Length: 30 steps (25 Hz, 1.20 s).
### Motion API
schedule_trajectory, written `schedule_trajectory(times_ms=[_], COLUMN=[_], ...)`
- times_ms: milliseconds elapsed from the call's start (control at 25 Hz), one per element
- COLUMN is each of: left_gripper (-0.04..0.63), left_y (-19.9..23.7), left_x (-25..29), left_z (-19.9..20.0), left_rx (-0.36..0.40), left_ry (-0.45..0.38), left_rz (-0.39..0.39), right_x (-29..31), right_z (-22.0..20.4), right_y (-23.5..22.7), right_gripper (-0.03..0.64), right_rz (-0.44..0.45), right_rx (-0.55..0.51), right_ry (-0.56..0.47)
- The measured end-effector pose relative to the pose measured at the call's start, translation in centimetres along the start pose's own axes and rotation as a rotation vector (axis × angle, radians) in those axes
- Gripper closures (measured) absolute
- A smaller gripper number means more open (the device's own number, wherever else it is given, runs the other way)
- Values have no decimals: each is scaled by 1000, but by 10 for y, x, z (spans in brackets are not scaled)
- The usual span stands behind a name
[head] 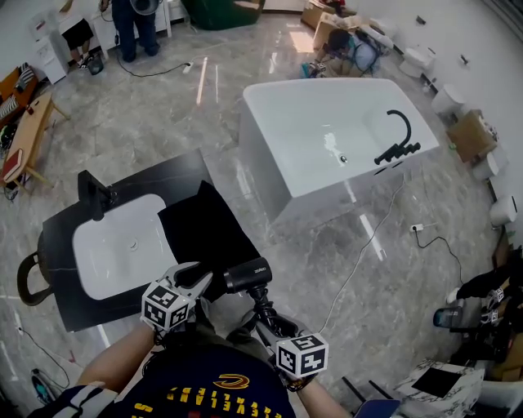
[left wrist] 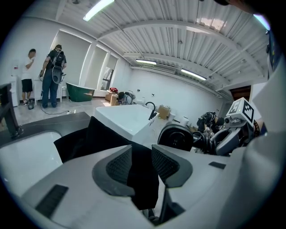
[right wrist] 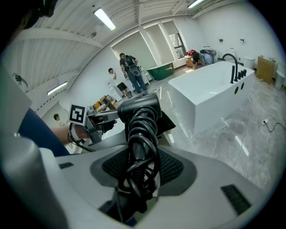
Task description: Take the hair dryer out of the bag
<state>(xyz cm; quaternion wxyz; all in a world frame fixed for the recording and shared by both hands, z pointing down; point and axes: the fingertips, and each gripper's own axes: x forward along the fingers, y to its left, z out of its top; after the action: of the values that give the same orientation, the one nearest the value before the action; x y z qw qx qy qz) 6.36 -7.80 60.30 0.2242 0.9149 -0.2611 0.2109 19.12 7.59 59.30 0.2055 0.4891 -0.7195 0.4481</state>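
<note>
The black hair dryer (head: 247,276) is out of the black bag (head: 204,233), with its cord wound round the handle. My right gripper (head: 263,314) is shut on that wrapped handle (right wrist: 138,147), and the dryer's head (right wrist: 138,107) stands up above the jaws. My left gripper (head: 194,279) is shut on the near edge of the bag, and the black fabric (left wrist: 142,174) hangs between its pads. The rest of the bag lies flat on the dark countertop. In the left gripper view the dryer's round end (left wrist: 176,136) is just right of the bag, apart from it.
The dark countertop (head: 57,237) holds a white sink (head: 114,245) and a black faucet (head: 94,194). A white bathtub (head: 343,139) with a black tap stands beyond on the right. A cable (head: 368,245) trails over the floor. People (head: 135,24) stand far back.
</note>
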Motion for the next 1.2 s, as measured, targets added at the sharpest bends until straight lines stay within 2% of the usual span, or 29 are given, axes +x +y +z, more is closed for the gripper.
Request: schedule_trajectory(times_ms=[320, 560, 840, 1200], left_gripper=[460, 460, 460, 460], left_y=[18, 54, 87, 105], left_x=[-13, -51, -88, -103], left_z=[3, -7, -23, -27], left_rx=[-26, -70, -128, -148], left_ry=[-20, -32, -41, -51], left_rz=[42, 123, 201, 229], right_x=[50, 127, 189, 234], right_z=[56, 86, 108, 121], right_y=[19, 33, 32, 27], right_gripper=[423, 423, 423, 423], right_rz=[58, 75, 41, -55], right_rx=[-50, -61, -77, -190], right_ry=[-34, 15, 58, 86])
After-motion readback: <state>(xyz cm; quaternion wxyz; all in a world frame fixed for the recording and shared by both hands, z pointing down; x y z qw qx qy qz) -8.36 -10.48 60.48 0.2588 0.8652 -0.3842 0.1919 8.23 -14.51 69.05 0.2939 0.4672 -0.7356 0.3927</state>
